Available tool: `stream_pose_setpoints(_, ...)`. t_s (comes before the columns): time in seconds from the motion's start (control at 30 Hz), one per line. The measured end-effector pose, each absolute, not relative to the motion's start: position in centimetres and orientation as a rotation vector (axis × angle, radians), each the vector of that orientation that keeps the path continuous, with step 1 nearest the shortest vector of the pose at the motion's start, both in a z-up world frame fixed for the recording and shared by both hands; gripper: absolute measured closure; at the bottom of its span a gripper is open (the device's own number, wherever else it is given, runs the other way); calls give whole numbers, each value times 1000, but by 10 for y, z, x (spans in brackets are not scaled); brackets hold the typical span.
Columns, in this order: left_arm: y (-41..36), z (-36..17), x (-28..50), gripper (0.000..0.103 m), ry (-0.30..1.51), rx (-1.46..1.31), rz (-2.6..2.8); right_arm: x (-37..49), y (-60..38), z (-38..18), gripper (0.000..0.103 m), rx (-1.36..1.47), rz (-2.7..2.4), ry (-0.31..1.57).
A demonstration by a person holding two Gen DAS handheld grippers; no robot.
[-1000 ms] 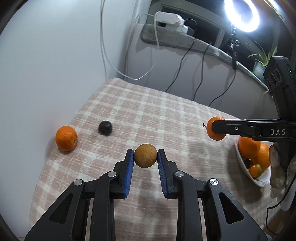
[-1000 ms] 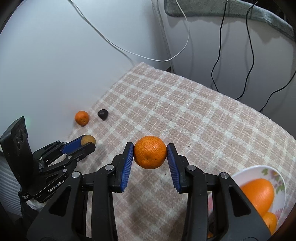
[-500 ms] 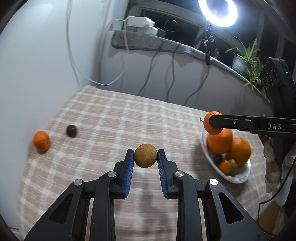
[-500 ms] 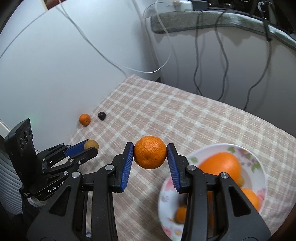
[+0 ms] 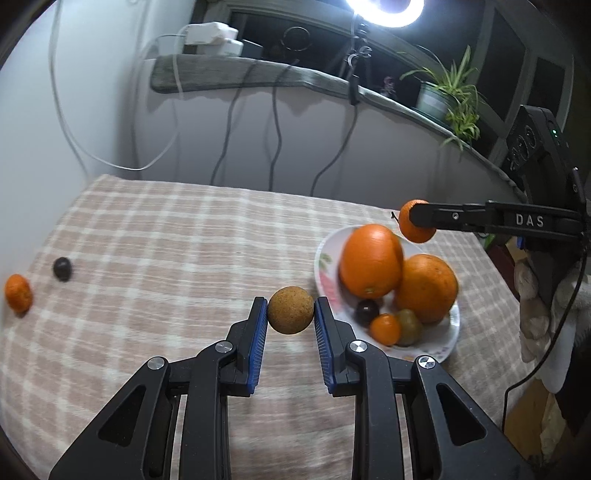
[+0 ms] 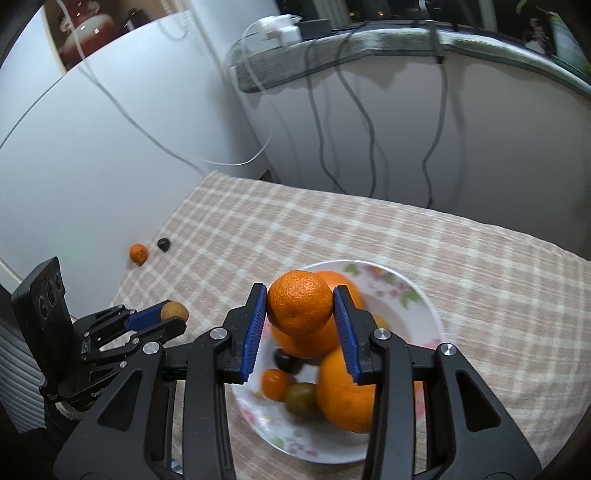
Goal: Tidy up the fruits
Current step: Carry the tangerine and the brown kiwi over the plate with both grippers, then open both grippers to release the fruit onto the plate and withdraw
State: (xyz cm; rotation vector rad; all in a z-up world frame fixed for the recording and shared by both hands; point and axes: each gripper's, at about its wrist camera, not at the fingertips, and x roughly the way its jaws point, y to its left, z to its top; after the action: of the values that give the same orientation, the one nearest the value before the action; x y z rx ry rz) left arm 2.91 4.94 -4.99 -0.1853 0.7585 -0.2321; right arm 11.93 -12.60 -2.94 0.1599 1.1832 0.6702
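Note:
My left gripper (image 5: 290, 311) is shut on a small brown round fruit (image 5: 290, 309) and holds it above the cloth just left of the floral plate (image 5: 324, 258). My right gripper (image 6: 300, 307) is shut on a tangerine (image 6: 299, 306) and holds it over the plate (image 6: 388, 284), above two large oranges (image 6: 343, 391). The plate also holds a small orange fruit (image 6: 275, 384), a green one (image 6: 301, 398) and a dark one (image 6: 286, 360). A loose tangerine (image 5: 17, 293) and a dark round fruit (image 5: 62, 268) lie on the cloth at the far left.
The table carries a beige checked cloth (image 5: 177, 236) and stands against a white wall (image 5: 74, 92). Cables (image 5: 273, 122) hang from a shelf behind it. A ring light (image 5: 384, 9) and a potted plant (image 5: 443, 96) stand at the back right.
Both grippers have swung right toward the plate with their fruits. The plate now lies under the right gripper and close beside the left one; the loose fruits have slid to the far left.

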Motion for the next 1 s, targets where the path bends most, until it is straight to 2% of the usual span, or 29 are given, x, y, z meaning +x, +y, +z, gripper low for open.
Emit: stream_pose_setpoints(1.0, 4, -52, 44, 79, 791, -141, -314, 140, -174, -69, 64, 230, 554, 1264)
